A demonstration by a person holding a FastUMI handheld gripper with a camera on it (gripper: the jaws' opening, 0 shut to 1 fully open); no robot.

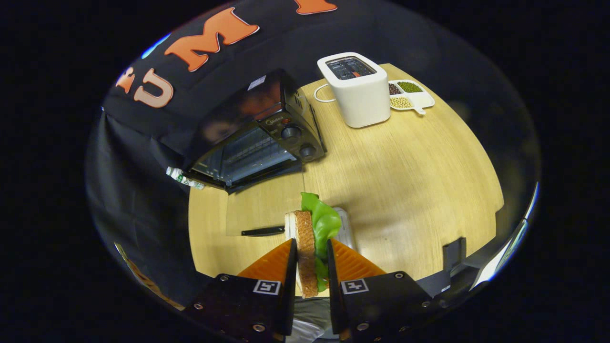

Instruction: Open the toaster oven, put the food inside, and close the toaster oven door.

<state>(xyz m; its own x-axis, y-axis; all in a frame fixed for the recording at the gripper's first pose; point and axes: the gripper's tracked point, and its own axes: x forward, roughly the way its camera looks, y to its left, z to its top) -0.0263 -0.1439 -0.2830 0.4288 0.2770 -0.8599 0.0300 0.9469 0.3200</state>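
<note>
My gripper is shut on a sandwich, a slice of toasted bread with green lettuce, held upright between both fingers above the wooden table. Beyond the fingers, a short way off and to the left, stands the black toaster oven. Its glass door hangs open and lies flat over the table, with the black handle at its near edge, just left of the sandwich. The oven's inside with its wire rack shows.
A white slot toaster stands at the back of the table with a white divided dish of beans beside it. A small white tray lies under the sandwich. A small tube lies left of the oven.
</note>
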